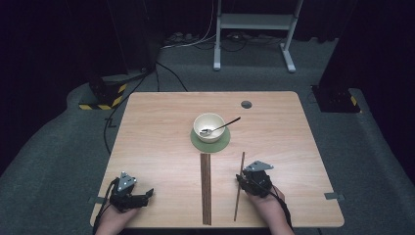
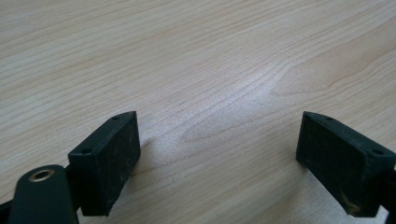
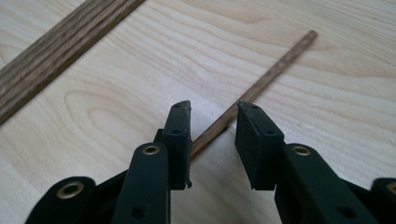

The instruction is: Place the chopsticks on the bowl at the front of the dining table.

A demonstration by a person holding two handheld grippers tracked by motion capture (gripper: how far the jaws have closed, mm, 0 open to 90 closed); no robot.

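Note:
A thin brown wooden stick (image 1: 242,161) lies on the light wooden table (image 1: 156,127), right of centre, pointing away from the person. My right gripper (image 1: 241,178) sits low over its near half. In the right gripper view the stick (image 3: 275,70) runs in from the upper right and passes into the gap of the right gripper (image 3: 214,108). A gap shows beside the stick, so the pads are not clamping it and the gripper is open. My left gripper (image 1: 147,196) rests at the near left corner, its jaws wide open (image 2: 219,135) over bare wood.
A long dark wooden strip (image 1: 206,188) lies left of the stick, also seen as the strip (image 3: 60,46). Beyond it a cream bowl (image 1: 209,126) holding a spoon (image 1: 222,127) stands on a green coaster (image 1: 210,143). A round cable hole (image 1: 246,104) is near the far edge.

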